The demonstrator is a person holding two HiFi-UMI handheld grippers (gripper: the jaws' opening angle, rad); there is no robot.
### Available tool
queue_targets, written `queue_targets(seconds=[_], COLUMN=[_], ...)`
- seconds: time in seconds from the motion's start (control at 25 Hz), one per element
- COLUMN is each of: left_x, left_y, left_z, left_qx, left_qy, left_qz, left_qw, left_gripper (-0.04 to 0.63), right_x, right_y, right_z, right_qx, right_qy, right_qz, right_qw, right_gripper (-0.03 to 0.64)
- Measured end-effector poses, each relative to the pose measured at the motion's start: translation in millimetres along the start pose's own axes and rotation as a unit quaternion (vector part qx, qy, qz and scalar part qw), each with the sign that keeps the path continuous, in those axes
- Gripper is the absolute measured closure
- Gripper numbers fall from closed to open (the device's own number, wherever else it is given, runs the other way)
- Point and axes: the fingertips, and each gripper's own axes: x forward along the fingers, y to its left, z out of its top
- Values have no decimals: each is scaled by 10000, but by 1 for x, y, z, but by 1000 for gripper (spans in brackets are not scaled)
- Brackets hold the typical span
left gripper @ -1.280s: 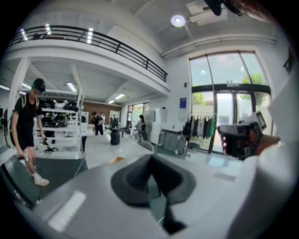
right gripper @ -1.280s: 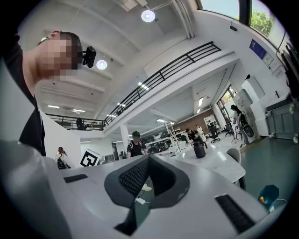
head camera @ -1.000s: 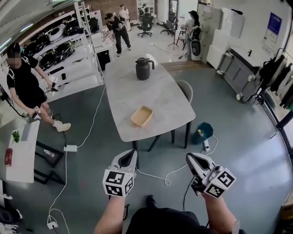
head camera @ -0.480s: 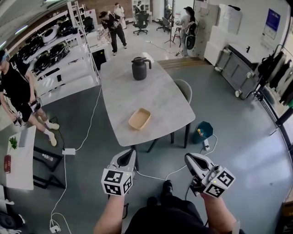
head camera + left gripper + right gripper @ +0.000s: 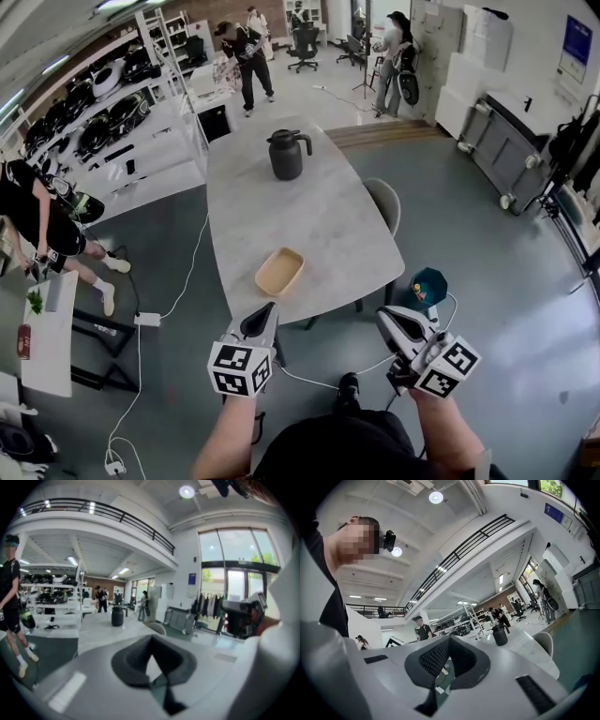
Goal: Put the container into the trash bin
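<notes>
A shallow tan container [image 5: 279, 271] lies empty near the front edge of the grey table [image 5: 319, 225]. A dark green trash bin [image 5: 428, 284] stands on the floor to the right of the table. My left gripper [image 5: 266, 313] is shut and empty, just short of the table's front edge, below the container. My right gripper [image 5: 387, 319] is also shut and empty, over the floor left of the bin. In the left gripper view the shut left gripper [image 5: 152, 642] points across the table [image 5: 101, 630]. The right gripper [image 5: 449, 641] shows its jaws together too.
A black jug [image 5: 287, 155] stands at the table's far end. A grey chair [image 5: 385, 203] sits at the right side. White cables [image 5: 178, 291] and a power strip [image 5: 146, 319] lie on the floor. A person [image 5: 37, 225] walks at the left; others stand far back.
Both grippers have moved forward together and the table's front edge and container now lie closer. The person at the left has walked further left. Jaws unchanged.
</notes>
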Motion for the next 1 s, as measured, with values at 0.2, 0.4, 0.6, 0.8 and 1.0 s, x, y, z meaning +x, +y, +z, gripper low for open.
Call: queue_targets(seconds=[0.2, 0.4, 0.6, 0.8, 1.0], left_x=[53, 84, 101, 115, 136], left_y=[-8, -5, 8, 22, 39], left_z=[24, 23, 9, -2, -17], left_qx=[-81, -120, -108, -116, -142], left_qy=[-67, 32, 304, 373, 523], left_qz=[218, 434, 505, 439, 268], left_qw=[9997, 9990, 9982, 9983, 9982], left_gripper=[586, 586, 582, 545, 521], right_x=[7, 18, 43, 65, 85], right_y=[-60, -99, -108, -110, -118], right_z=[21, 24, 17, 12, 6], right_qx=[95, 220, 328, 331, 341], right_qy=[60, 172, 385, 503, 647], right_qz=[158, 282, 531, 641, 521], right_qw=[9998, 9992, 9973, 9961, 9960], right_gripper=[623, 624, 624, 624, 624])
